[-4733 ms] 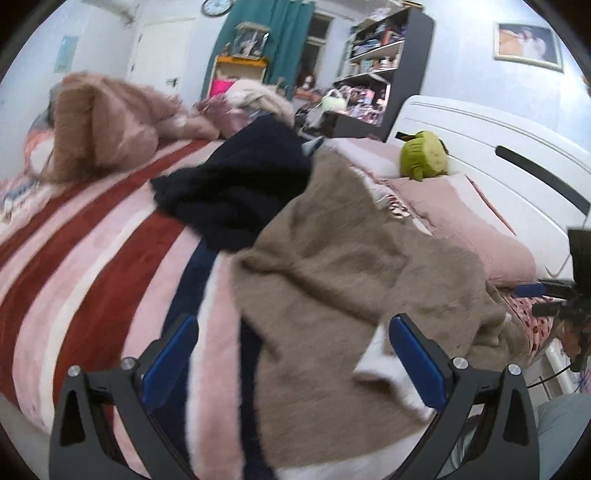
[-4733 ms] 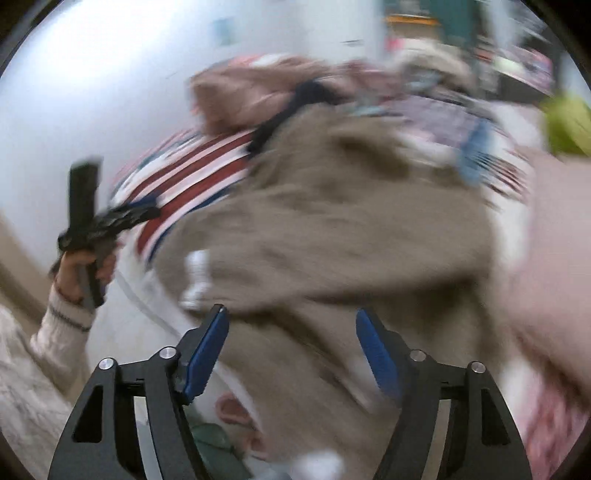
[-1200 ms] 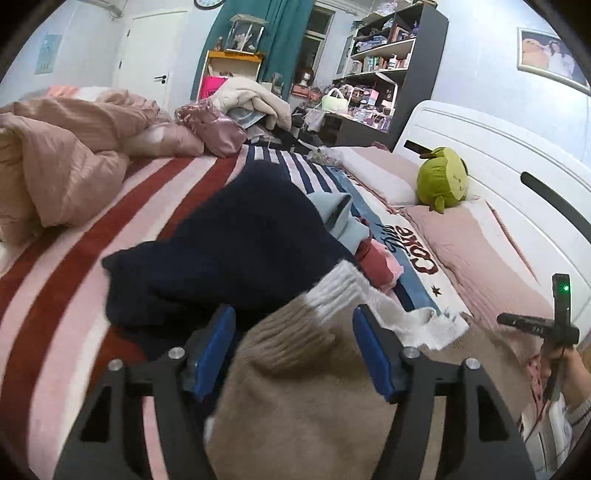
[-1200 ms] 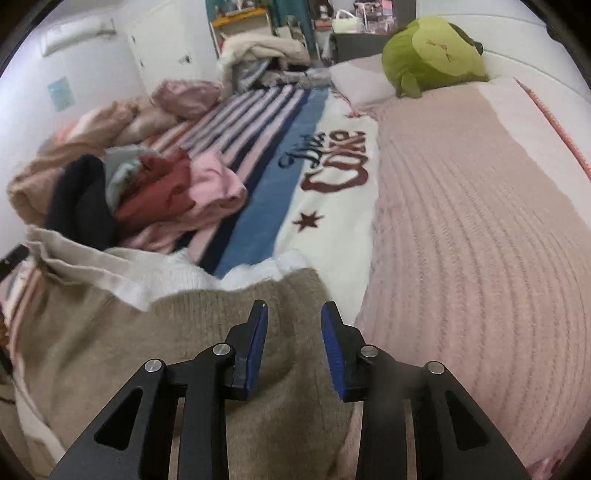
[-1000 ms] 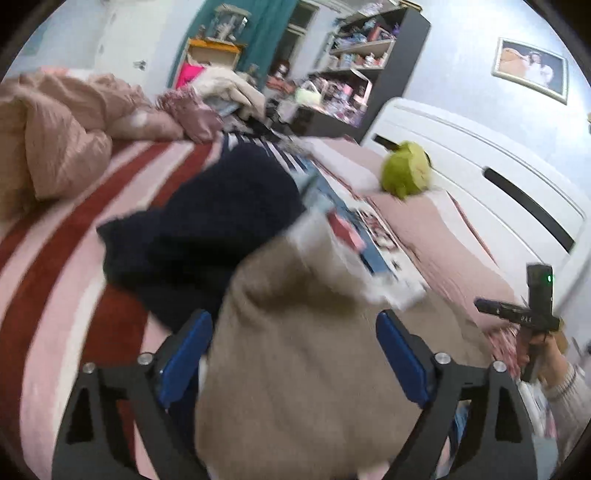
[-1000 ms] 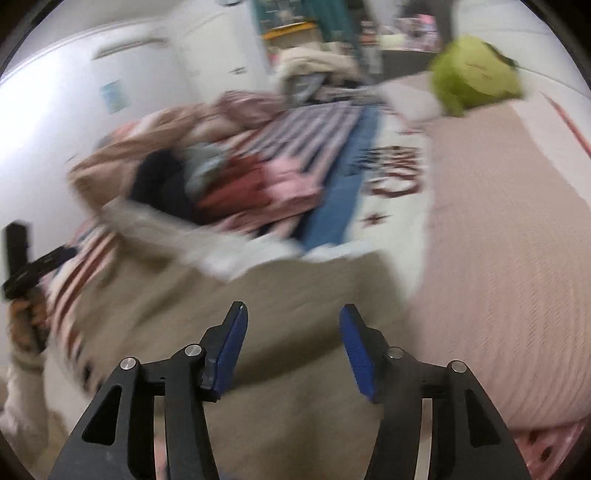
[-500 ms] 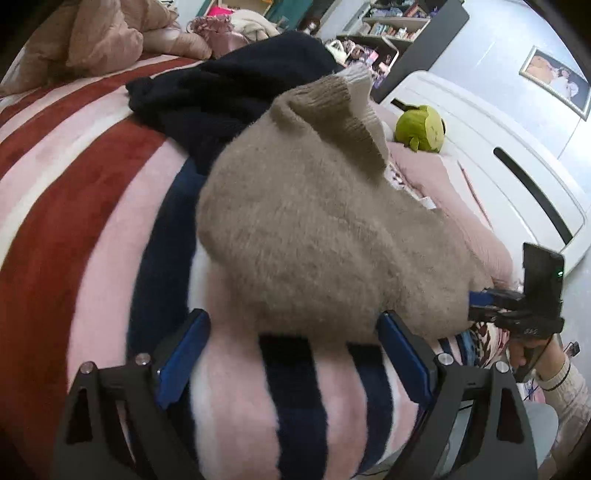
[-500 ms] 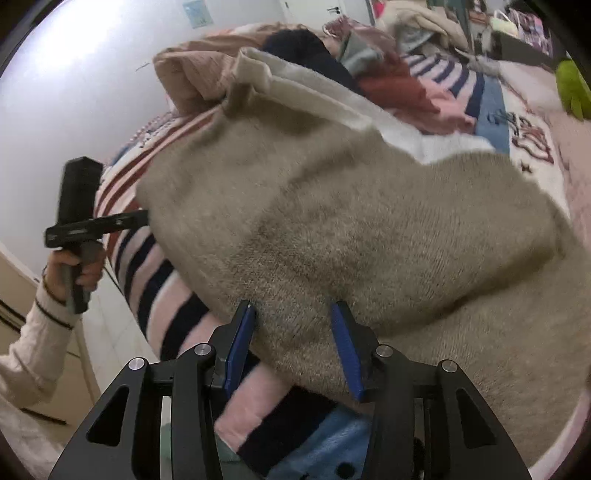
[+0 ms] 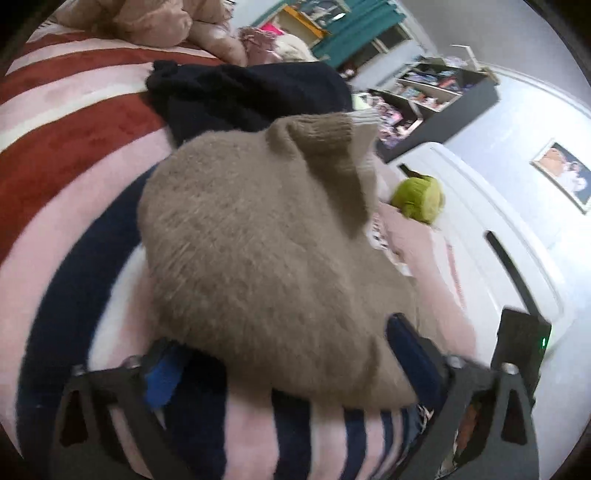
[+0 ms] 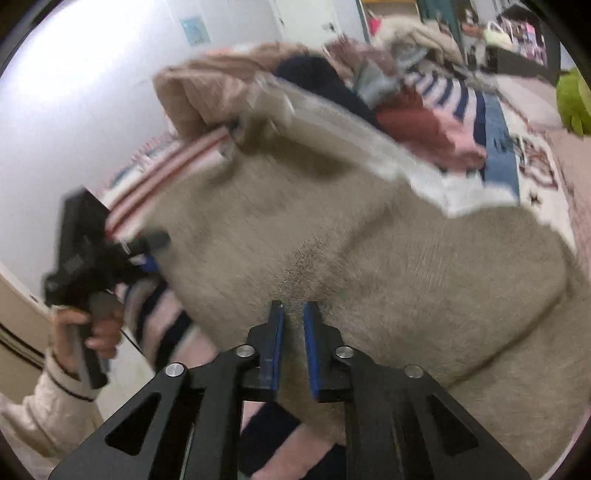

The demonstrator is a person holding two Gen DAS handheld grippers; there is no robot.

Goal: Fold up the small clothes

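A tan knitted sweater (image 9: 258,251) with a white hem lies in a folded heap on the striped blanket (image 9: 74,206). It fills the right wrist view (image 10: 369,251). My left gripper (image 9: 284,354) is open, its blue pads on either side of the sweater's near edge. My right gripper (image 10: 293,325) has its pads nearly together, pinching the sweater's near edge. The left gripper also shows at the left of the right wrist view (image 10: 144,258), at the sweater's corner.
A dark navy garment (image 9: 251,92) lies behind the sweater. Red and pink clothes (image 10: 424,125) are piled further up the bed. A green plush toy (image 9: 417,199) sits by the white headboard (image 9: 498,236). A pink duvet (image 9: 147,22) is bunched at the far side.
The right gripper's pads have closed from about a hand's width apart to nearly together on the sweater's edge. The left gripper has moved in closer to the sweater and stays open.
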